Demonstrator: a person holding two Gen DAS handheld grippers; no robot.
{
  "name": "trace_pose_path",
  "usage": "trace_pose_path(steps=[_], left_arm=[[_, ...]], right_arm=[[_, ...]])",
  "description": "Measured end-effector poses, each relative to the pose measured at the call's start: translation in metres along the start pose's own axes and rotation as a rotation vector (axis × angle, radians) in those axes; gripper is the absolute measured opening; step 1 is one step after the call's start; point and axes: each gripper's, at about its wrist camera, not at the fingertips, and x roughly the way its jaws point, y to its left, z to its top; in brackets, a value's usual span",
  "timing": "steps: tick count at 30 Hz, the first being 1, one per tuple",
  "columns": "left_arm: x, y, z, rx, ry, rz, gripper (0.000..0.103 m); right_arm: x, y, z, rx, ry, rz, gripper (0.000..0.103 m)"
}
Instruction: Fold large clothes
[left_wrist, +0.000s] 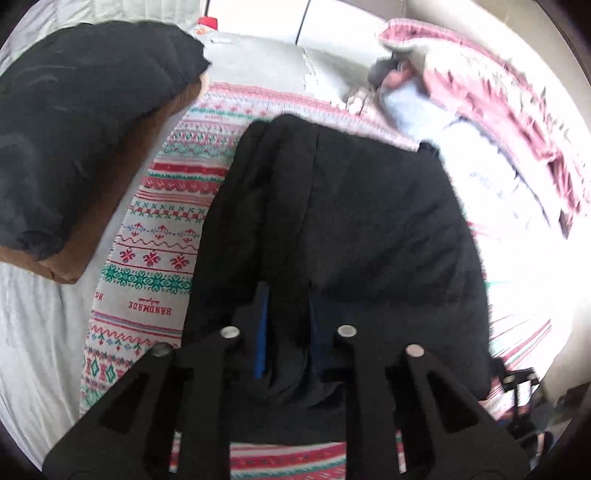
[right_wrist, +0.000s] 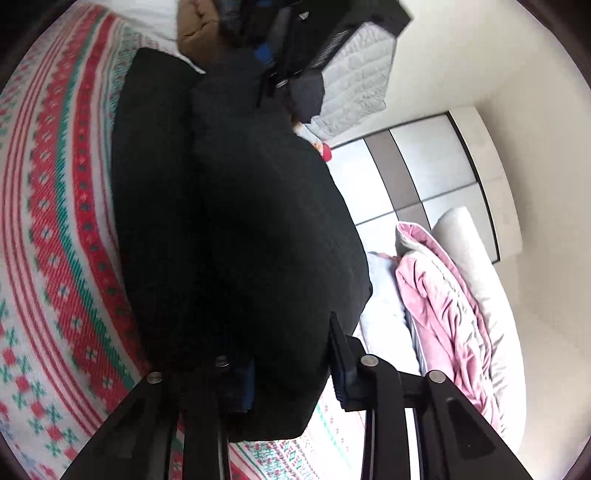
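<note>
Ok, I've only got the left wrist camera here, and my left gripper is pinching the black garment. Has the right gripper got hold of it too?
Observer: Yes. The right gripper is closed on a thick bunch of the black garment, which fills the space between its jaws.
Operator: Is anything hanging loose at that end?
Observer: A fold droops below the gripper, in front of the patterned blanket. I cannot tell whether it touches the blanket.
</note>
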Motion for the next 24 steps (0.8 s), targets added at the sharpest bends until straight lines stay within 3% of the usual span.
trace_pose_path(steps=[3,5,10,15,20,23,24], left_arm=[[-0.047,-0.018,-0.011,0.034,-0.094,-0.04,0.018],[-0.067,-0.024,-0.026,0.063,-0.106,-0.037,0.018],[-0.007,0.009,-0.047,-0.016,0.094,0.048,0.02],[0.002,0.005,-0.048,0.05,0.069,0.059,0.024],[0.005,0.005,-0.045,0.046,0.066,0.061,0.027],[0.003,0.005,-0.047,0.052,0.064,0.063,0.029],[0.003,0.004,-0.047,0.054,0.064,0.063,0.029]], right_arm=[[-0.007,-0.009,-0.008,0.035,-0.01,-0.002,0.026],[-0.01,-0.015,-0.012,0.045,-0.028,-0.005,0.026],[-0.015,0.023,-0.012,-0.114,-0.042,-0.014,0.026],[0.0,0.019,-0.015,-0.081,-0.007,0.092,0.027],[0.002,0.021,-0.012,-0.044,0.01,0.106,0.028],[-0.01,0.007,-0.009,0.028,0.005,0.128,0.039],[-0.013,0.0,-0.008,0.029,0.019,0.152,0.047]])
